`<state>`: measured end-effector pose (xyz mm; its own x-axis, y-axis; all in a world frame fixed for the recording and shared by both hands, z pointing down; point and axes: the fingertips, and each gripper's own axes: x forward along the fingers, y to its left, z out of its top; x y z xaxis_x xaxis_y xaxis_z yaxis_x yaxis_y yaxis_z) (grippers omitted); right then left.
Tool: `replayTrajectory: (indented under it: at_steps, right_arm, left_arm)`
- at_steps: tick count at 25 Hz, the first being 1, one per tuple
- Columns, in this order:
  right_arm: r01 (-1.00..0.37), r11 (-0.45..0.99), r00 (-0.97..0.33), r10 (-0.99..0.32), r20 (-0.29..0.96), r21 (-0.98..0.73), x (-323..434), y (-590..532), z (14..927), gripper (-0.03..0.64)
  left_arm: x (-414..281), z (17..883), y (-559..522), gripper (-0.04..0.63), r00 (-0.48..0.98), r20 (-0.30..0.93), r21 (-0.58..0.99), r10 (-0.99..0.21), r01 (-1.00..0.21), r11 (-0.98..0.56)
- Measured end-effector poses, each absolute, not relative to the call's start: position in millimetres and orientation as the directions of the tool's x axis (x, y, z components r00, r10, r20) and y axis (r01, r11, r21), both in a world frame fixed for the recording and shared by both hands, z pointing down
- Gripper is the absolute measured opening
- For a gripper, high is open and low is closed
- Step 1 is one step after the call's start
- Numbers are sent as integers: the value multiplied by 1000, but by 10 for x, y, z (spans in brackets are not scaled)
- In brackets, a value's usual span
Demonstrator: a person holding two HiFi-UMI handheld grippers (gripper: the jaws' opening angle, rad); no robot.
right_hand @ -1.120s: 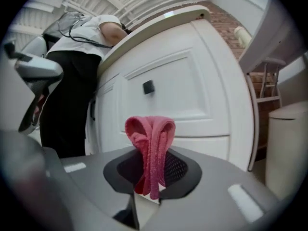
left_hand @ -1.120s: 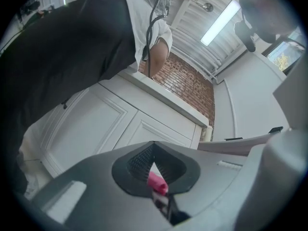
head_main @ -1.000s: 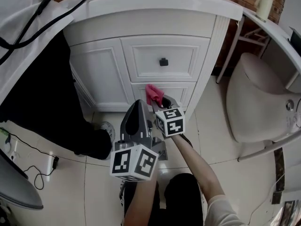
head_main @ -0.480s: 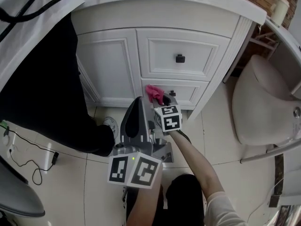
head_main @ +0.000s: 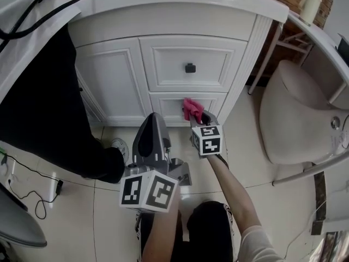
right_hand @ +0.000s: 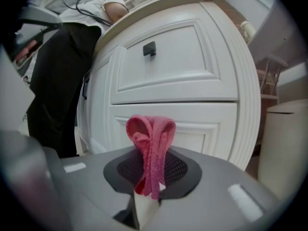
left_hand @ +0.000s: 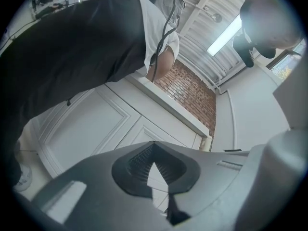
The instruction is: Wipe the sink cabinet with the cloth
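The right gripper (right_hand: 151, 179) is pinching a folded, pink, nubby-knit cloth (right_hand: 150, 138) between closed jaws, its looped top standing before the lower drawer (right_hand: 202, 124) of the white panelled sink cabinet (head_main: 117, 81). Whether the two are touching is hard to tell. The left gripper (left_hand: 155, 163) is hanging closed and empty.

carries the pink cloth (head_main: 192, 108), pinched in the right gripper (head_main: 197, 115), rightward along the lower drawer front (head_main: 166, 103): earlier left of the black knob (head_main: 190, 68), now straight below it. leaves a wider gap to the left gripper (head_main: 153, 118) than before.
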<state>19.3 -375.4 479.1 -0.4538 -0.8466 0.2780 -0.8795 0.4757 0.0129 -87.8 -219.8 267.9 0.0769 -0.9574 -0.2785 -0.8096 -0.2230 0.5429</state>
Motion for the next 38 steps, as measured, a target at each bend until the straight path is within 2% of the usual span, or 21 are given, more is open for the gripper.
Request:
replayTrajectory:
  at_steps: [14, 23, 27, 29, 32, 38]
  right_arm:
    - [-980, 197, -196, -931, 307, -30, 1568, -3931, 4936, 67]
    - [-986, 149, -165, -940, 299, -76, 1589, -3863, 4910, 67]
    - [-972, 206, -229, -937, 265, -114, 1239, -3746, 4798, 67]
    - [-953, 279, -300, -921, 247, -115, 871, -3679, 4724, 67]
    - [-907, 397, -419, -877, 233, -139, 211, -3561, 4696, 67]
    - [-797, 600, -595, -756, 274, -76, -1096, -3417, 5151, 67]
  left_arm:
    - [-587, 2753, -2284, 15, 126, -248, 506, -961, -829, -239]
    - [-337, 2759, -2333, 15, 191, -228, 404, -955, -874, -271]
    - [-208, 2690, -2385, 15, 244, -230, 334, -942, -890, -312]
    - [-230, 2549, -2459, 15, 275, -252, 231, -928, -914, -333]
    - [-561, 2506, -2660, 15, 255, -260, 50, -931, -960, -277]
    - [-1258, 3299, -2919, 15, 133, -175, 37, -975, -989, -142]
